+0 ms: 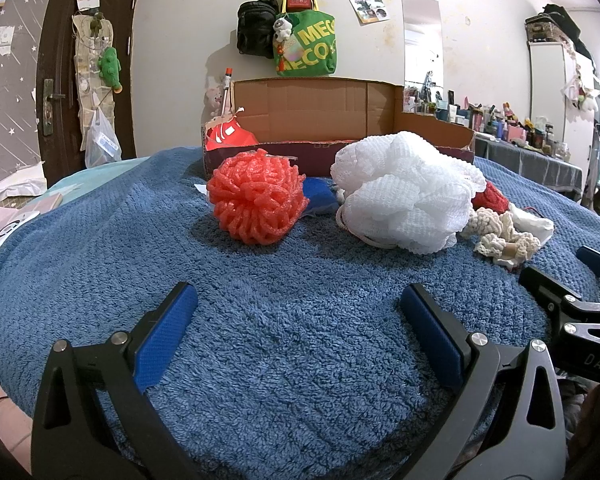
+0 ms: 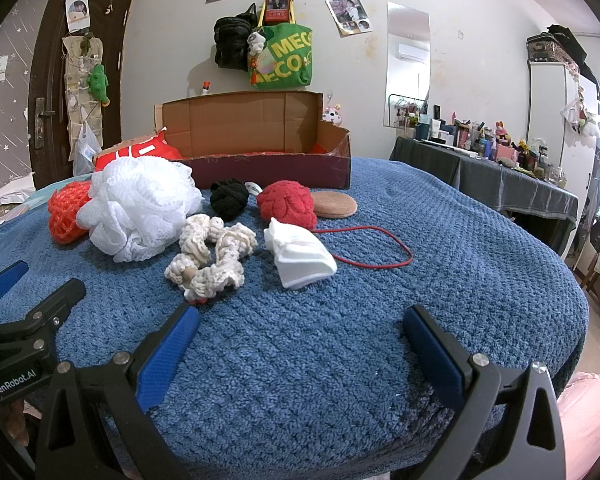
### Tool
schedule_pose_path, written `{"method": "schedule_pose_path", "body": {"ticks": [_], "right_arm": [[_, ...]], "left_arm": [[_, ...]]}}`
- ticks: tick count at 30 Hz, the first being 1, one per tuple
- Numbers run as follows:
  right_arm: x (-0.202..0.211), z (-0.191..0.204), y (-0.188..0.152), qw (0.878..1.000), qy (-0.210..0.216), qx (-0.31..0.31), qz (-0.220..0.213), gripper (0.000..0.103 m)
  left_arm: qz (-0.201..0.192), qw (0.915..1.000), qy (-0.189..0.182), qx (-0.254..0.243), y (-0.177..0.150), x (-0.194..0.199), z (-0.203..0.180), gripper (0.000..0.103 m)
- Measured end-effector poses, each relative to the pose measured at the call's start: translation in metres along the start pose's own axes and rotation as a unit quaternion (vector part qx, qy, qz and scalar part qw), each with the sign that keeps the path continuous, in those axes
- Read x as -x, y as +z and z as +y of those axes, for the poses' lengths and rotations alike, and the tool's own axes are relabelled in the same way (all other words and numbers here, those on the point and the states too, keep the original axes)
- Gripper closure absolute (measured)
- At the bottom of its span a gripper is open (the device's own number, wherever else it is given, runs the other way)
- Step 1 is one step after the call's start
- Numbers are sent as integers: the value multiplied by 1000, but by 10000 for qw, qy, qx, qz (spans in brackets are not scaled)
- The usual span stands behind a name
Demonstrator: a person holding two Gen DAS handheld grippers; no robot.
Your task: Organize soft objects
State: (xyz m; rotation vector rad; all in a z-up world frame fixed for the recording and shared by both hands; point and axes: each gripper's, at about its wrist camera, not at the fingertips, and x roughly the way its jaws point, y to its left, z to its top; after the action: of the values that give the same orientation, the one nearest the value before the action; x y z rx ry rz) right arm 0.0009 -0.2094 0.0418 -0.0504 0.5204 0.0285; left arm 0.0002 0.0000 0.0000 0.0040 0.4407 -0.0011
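Note:
Soft things lie on a blue towel (image 1: 292, 320): an orange-red mesh ball (image 1: 258, 196), a white bath pouf (image 1: 406, 192), a cream crochet piece (image 2: 210, 256), a folded white cloth (image 2: 300, 258), a red knit ball (image 2: 288, 202), a black yarn ball (image 2: 229, 198) and a tan round pad (image 2: 334, 205). An open cardboard box (image 1: 320, 120) stands behind them. My left gripper (image 1: 298, 304) is open and empty, in front of the mesh ball. My right gripper (image 2: 298, 322) is open and empty, in front of the white cloth.
A red cord (image 2: 374, 250) loops right of the white cloth. A blue item (image 1: 320, 196) lies between mesh ball and pouf. A red bag (image 1: 230, 136) sits at the box's left end. A cluttered table (image 2: 500, 152) stands at right, a door (image 1: 84, 64) at left.

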Motion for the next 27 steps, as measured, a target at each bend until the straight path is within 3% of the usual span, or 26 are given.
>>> {"method": "schedule_pose_path", "body": {"ticks": [9, 16, 20, 27], "right_arm": [[2, 2, 1, 10000, 10, 7, 49, 0], [8, -7, 10, 9997, 230, -69, -75, 0], [11, -6, 21, 9995, 198, -131, -192, 0], [-3, -20, 37, 9995, 173, -280, -23, 0]], "left_arm": [[-42, 10000, -31, -7, 3, 3, 4, 0], [-261, 9997, -12, -31, 28, 9, 7, 0], [-168, 9998, -4, 87, 42, 4, 15, 0], [230, 9997, 2, 123, 65, -17, 32, 0]]}}
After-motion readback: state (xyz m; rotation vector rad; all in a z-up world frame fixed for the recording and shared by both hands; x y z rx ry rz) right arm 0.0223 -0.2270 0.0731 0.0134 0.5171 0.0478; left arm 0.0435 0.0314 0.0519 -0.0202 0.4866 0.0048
